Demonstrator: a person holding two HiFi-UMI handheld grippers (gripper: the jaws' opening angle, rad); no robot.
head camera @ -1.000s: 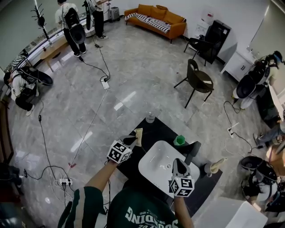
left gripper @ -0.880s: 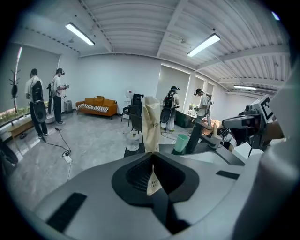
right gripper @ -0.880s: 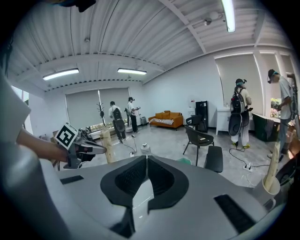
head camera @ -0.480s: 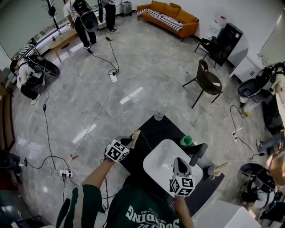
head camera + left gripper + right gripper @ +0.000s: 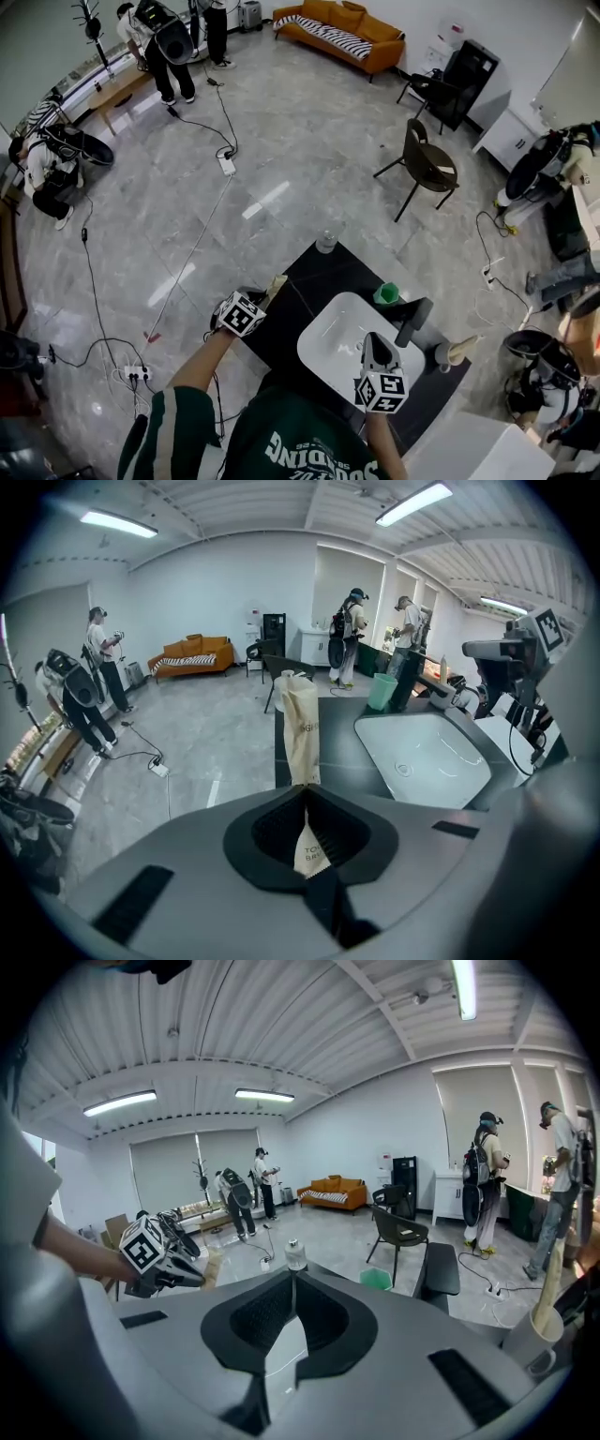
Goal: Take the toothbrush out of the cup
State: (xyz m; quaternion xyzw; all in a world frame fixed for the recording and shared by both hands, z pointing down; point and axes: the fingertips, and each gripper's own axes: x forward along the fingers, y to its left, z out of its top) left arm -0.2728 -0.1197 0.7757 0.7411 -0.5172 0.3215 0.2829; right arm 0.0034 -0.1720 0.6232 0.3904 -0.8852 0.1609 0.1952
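Left gripper [image 5: 307, 791] clamping wrapped toothbrush [image 5: 301, 726], at counter [image 5: 336, 754] edge, open floor [image 5: 211, 733] beside

Left hand-held gripper [image 5: 266, 294] clamped, right [image 5: 373, 339] closed

Left tool [image 5: 262, 299] lowered and tipped downward, wrapped toothbrush [image 5: 276, 283] now nearer counter [image 5: 323, 274] edge

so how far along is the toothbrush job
Done: the wrapped toothbrush is out of the cup, clamped in the left hand-held gripper. In hand: it hangs over the black counter edge beside the sink. Left: setting it down; a second wrapped toothbrush stands in the grey cup.
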